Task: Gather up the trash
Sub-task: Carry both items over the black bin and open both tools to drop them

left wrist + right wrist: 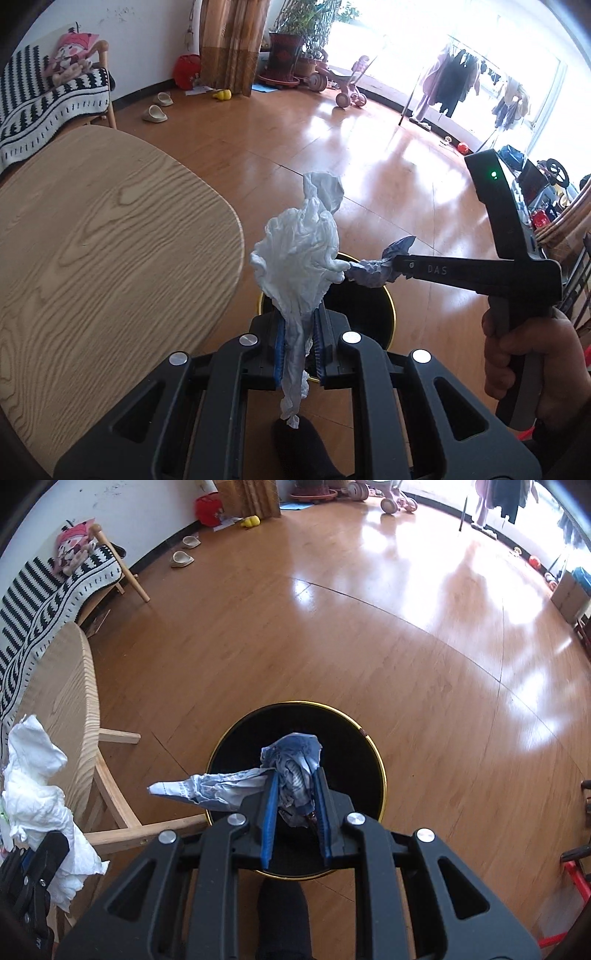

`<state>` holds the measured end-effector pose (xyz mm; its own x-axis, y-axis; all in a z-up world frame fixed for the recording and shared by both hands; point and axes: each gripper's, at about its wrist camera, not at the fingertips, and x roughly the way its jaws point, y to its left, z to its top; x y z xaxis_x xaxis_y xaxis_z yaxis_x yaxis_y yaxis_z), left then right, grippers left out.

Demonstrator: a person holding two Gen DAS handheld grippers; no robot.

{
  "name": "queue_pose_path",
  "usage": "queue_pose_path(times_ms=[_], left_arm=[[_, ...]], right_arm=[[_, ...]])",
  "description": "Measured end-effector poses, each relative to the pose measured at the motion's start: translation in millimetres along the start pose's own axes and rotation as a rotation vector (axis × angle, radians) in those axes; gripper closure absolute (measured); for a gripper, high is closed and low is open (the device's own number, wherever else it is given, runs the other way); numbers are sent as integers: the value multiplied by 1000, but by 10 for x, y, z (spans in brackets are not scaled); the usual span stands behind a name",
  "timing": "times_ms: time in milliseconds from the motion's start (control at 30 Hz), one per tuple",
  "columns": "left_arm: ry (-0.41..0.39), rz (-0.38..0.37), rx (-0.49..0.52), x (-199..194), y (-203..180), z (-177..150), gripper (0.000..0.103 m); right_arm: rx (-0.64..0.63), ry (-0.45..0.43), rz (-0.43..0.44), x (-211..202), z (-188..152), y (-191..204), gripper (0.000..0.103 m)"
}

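Note:
A crumpled white tissue (301,254) stands up from my left gripper (300,325), which is shut on it, over the near rim of a round black bin with a gold rim (392,310). The same tissue (37,794) shows at the left edge of the right wrist view. My right gripper (295,786) is shut on a crumpled blue-and-white printed paper (291,764) directly above the open bin (382,775). In the left wrist view that gripper (397,267) comes in from the right, a hand (528,362) on its handle, the paper (373,269) nearly touching the tissue.
A light wooden table (103,240) lies to the left of the bin, its legs (122,827) close beside it. A chair with a striped blanket (55,587) stands behind. Slippers (155,112), toys and a clothes rack (454,81) line the far floor.

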<state>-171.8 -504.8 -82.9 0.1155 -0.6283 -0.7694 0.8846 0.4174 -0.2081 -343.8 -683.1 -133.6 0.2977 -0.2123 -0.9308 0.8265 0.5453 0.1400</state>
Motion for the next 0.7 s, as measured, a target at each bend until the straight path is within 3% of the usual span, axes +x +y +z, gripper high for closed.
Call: queue_pose_path(times_ms=[133, 200, 267, 533, 700], left_arm=[[5, -7, 2, 65, -36, 4, 91], [12, -8, 0, 112, -36, 21, 91], [18, -7, -2, 156, -81, 6, 91], [54, -40, -2, 402, -153, 20, 91], [97, -122, -27, 684, -234, 5, 91]], right_arm=[[15, -4, 12, 19, 51, 15, 81], [21, -4, 13, 14, 67, -17, 63], [24, -30, 5, -37, 73, -29, 33], [95, -61, 10, -147, 74, -195, 31], [168, -88, 6, -228, 89, -347, 26]])
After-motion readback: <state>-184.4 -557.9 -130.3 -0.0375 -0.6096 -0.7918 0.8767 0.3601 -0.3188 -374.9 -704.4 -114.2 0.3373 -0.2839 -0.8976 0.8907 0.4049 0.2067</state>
